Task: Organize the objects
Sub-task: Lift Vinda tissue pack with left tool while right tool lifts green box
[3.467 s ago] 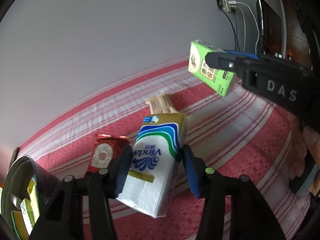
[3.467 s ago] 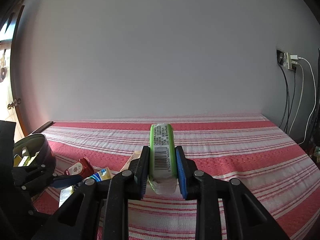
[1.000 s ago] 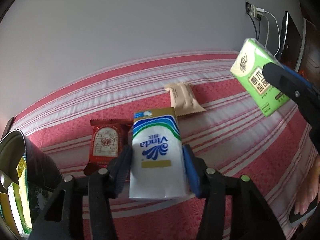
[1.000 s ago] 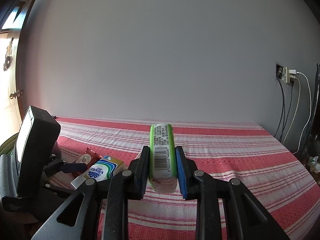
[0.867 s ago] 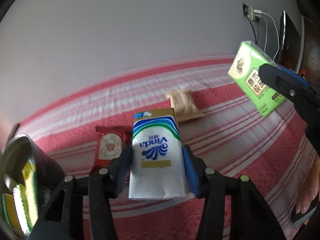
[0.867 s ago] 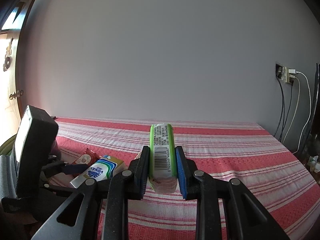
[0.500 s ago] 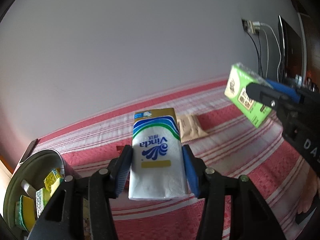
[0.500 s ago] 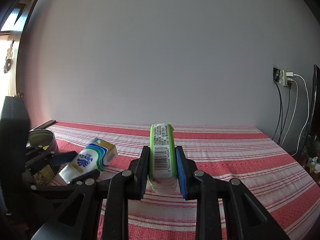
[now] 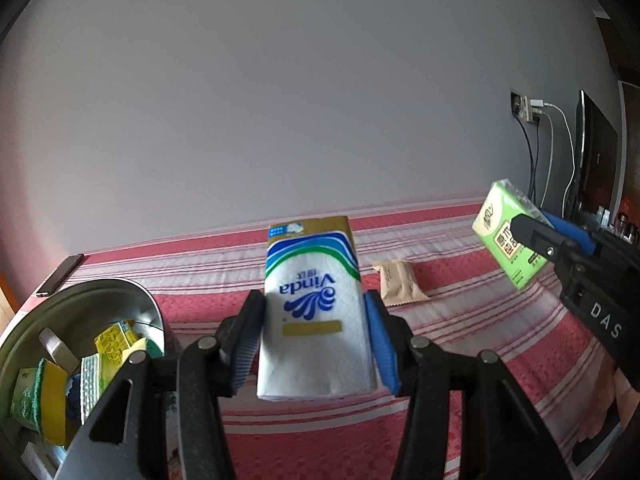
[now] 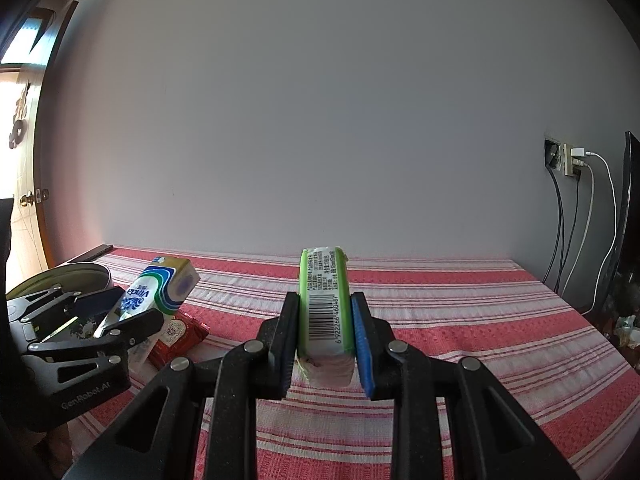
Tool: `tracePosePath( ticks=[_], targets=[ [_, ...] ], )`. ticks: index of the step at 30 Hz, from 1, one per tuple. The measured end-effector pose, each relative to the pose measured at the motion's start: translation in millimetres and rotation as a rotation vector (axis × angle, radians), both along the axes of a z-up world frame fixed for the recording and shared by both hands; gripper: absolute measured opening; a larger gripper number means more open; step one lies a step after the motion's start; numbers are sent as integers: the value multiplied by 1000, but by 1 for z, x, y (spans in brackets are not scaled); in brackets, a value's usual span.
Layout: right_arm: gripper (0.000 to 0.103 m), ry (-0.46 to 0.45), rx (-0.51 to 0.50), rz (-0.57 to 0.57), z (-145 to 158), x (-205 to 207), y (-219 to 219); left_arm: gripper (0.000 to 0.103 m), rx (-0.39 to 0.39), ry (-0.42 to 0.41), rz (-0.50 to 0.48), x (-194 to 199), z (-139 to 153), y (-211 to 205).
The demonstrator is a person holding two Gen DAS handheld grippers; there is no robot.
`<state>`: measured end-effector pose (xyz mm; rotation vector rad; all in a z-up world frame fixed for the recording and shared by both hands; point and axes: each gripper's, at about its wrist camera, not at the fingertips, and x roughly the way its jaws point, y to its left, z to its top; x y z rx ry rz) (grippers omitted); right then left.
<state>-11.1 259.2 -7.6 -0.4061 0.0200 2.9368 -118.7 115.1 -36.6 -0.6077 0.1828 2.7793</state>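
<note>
In the left wrist view, our left tool [image 9: 316, 344] was clamped on the white, blue and gold Vinda tissue pack [image 9: 314, 312], which sat at centre frame, lifted clear of the red and white striped surface [image 9: 460, 320]. A second earlier the pack had been low over the red foil snack packet; now that packet was hidden, and the round metal tin [image 9: 80, 308], already part-filled with small packets, filled the lower left of the frame. We judged the pack was being carried toward that tin. A tan snack wrapper [image 9: 398, 286] lay on the surface right of centre, not yet collected. At the right edge our right tool [image 9: 532, 236] gripped the green tissue pack [image 9: 506, 234].

In the right wrist view, the right tool [image 10: 324, 344] was shut on the green tissue pack [image 10: 326, 308], held edge-on at centre frame as before. At lower left, the left tool [image 10: 116, 312] held the Vinda pack [image 10: 156, 292] tilted above the red foil snack packet [image 10: 178, 336], beside the tin [image 10: 76, 276].
</note>
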Motion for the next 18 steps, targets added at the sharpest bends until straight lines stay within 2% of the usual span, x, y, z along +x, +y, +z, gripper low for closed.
tracePosePath(
  ticks=[18],
  targets=[
    [28, 12, 7, 49, 2, 1, -14, 50, 59, 53, 75, 16, 4, -14]
  ],
)
